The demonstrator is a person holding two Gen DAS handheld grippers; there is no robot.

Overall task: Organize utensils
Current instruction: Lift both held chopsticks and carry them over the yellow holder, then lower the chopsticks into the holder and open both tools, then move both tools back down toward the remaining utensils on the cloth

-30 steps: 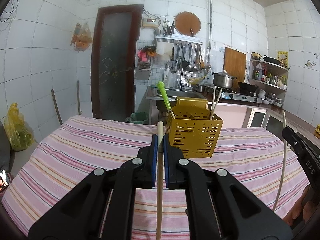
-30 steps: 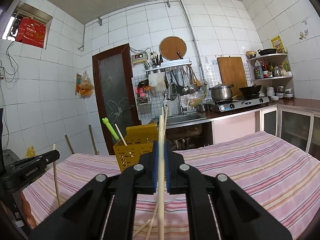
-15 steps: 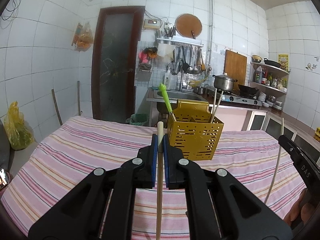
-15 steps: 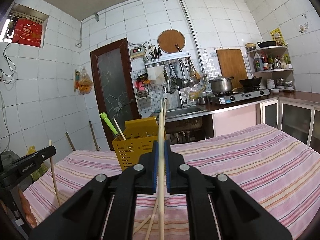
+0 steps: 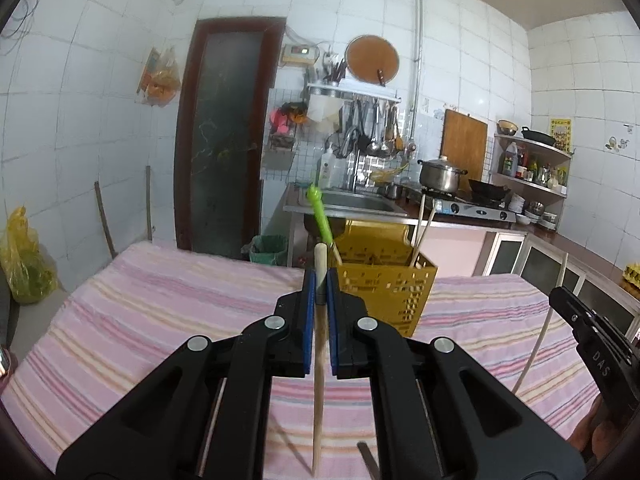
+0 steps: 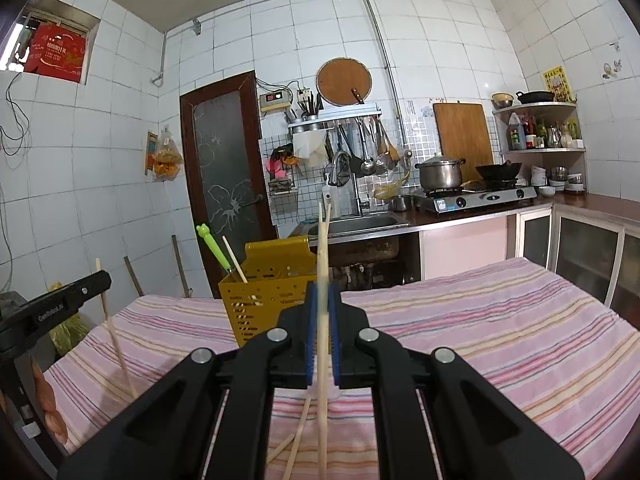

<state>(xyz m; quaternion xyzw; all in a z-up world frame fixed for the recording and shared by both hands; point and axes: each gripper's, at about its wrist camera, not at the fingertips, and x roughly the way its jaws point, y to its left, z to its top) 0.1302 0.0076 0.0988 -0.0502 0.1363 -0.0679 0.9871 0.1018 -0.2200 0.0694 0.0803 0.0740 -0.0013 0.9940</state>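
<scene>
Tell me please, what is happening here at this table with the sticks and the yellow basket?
A person is sorting utensils with a two-finger gripper in each hand. The left gripper is shut on one wooden chopstick, held upright. The right gripper is shut on another chopstick, also upright. Both are in front of the yellow utensil basket on the striped tablecloth. The basket already holds a green-handled utensil and some chopsticks. Loose chopsticks lie on the cloth.

The yellow basket (image 5: pixel 384 288) is hiding the lower ends of the chopsticks (image 5: pixel 422 232) and green utensil (image 5: pixel 320 216) standing inside it.
</scene>
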